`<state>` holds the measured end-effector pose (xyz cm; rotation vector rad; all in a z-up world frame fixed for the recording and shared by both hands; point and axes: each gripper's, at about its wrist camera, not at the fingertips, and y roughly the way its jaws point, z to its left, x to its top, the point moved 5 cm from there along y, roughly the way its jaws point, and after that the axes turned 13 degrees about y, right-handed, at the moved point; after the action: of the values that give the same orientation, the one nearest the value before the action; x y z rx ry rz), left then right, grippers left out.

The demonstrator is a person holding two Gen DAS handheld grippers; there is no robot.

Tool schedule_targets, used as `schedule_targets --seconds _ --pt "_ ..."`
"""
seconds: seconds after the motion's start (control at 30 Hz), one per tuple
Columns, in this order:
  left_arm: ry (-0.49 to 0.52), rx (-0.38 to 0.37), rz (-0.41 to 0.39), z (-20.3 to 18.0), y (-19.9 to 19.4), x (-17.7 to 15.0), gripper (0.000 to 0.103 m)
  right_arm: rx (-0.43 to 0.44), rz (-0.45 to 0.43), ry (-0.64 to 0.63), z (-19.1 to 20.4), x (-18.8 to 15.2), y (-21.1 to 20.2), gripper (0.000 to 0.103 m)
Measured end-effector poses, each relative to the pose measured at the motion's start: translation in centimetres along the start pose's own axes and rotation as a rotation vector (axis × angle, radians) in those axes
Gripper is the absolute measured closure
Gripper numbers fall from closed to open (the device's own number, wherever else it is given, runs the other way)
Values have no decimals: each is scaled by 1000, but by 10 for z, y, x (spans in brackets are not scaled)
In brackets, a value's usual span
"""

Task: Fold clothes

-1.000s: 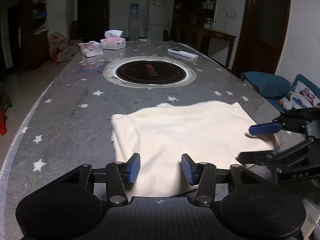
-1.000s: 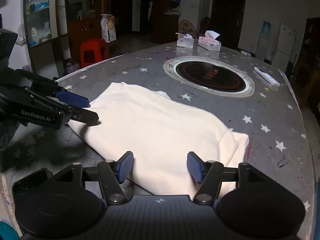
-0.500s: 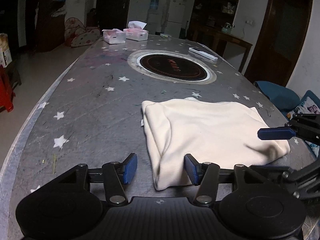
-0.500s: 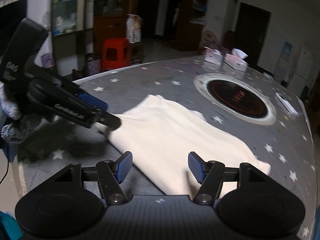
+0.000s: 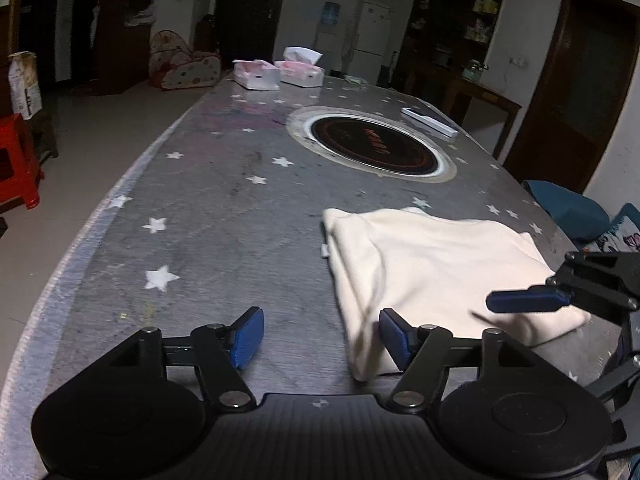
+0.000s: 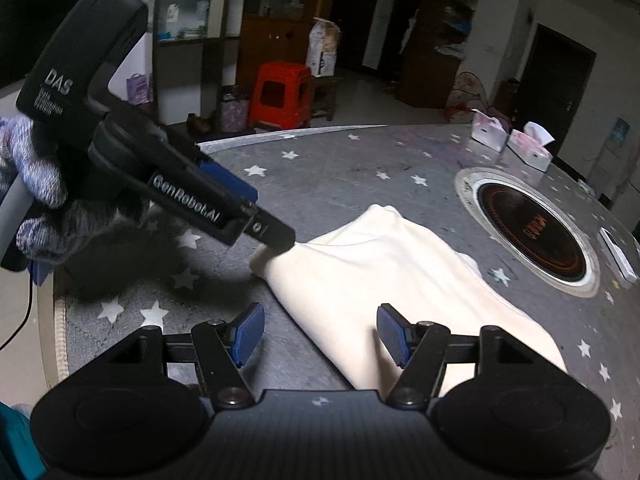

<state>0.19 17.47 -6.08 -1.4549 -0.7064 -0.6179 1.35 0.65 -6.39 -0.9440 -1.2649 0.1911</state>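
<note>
A folded cream garment lies on the grey star-patterned table; it also shows in the right wrist view. My left gripper is open, with the garment's near left corner beside its right finger. In the right wrist view the left gripper's lower finger touches that corner of the garment. My right gripper is open over the garment's near edge, holding nothing. It appears in the left wrist view at the garment's right corner.
A round inset hotplate sits mid-table. Two tissue boxes stand at the far end, a white remote to the right of the hotplate. A red stool stands on the floor beyond the table edge.
Both grippers have drawn apart toward the garment's two near corners. The left moved left and the right moved right. Both stayed open. The garment lies as before.
</note>
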Motion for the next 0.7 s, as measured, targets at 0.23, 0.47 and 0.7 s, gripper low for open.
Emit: schedule_targets --seconds 0.23,0.47,0.7 --pt "-61 32 9 21 -1 1 32 14 7 -65 16 4 14 41" --pt "-125 -10 2 28 0 8 29 9 11 -118 30 9 31 49" --pt "-238 -105 18 26 9 10 29 -11 -8 -95 22 14 39 75"
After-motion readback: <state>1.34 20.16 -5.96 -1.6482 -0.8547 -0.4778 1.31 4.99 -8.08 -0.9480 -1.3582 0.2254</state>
